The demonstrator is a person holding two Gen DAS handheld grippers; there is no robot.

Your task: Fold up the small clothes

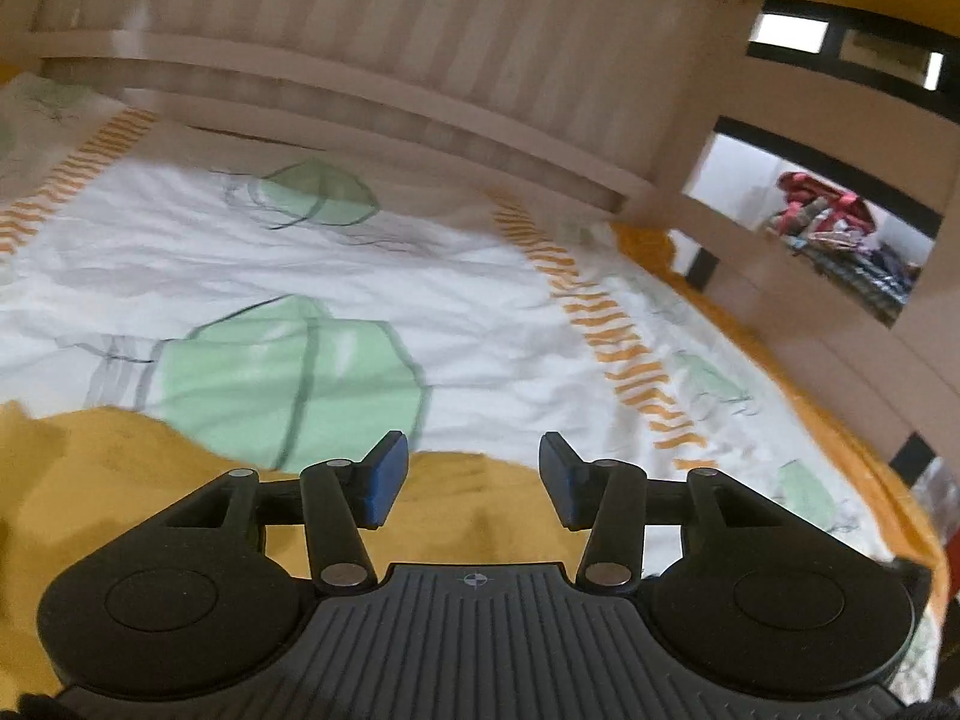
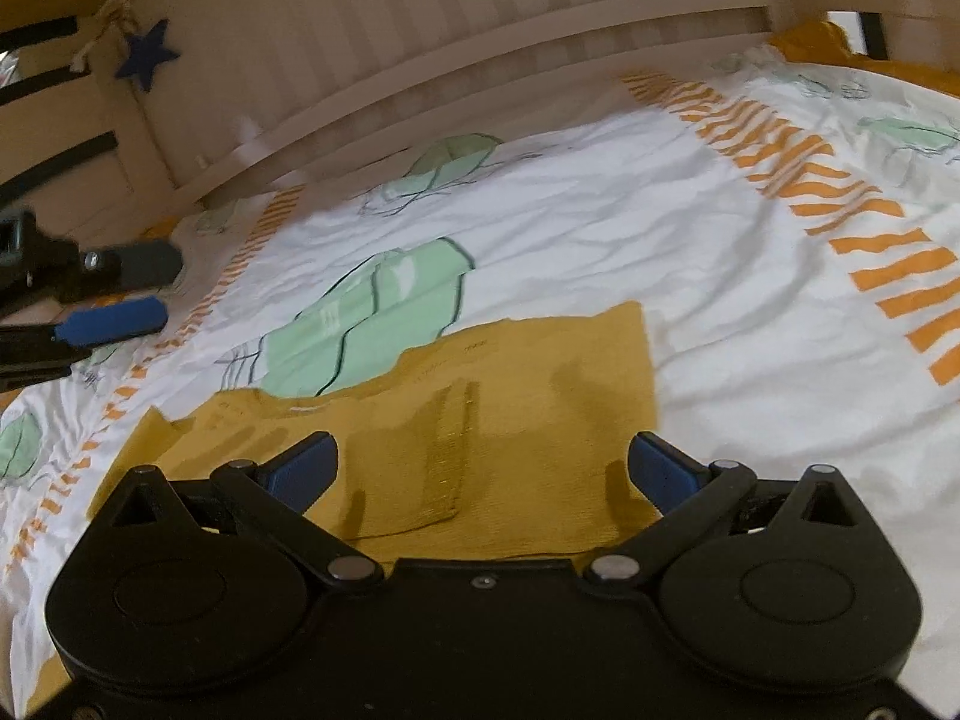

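White bedding point(image 2: 600, 252), printed with green shapes and orange dashed bands, is spread across a bed bounded by a slatted wooden rail point(image 2: 420, 30). Nearest, a mustard-yellow garment point(image 2: 492, 420) is laid flat, its far edge straight. The right gripper point(image 2: 483, 468) is held wide over it, nothing clamped. The left gripper point(image 1: 474, 480) is half-spread, empty, above yellow cloth. Open sheet is left from 12 to 3 o'clock.
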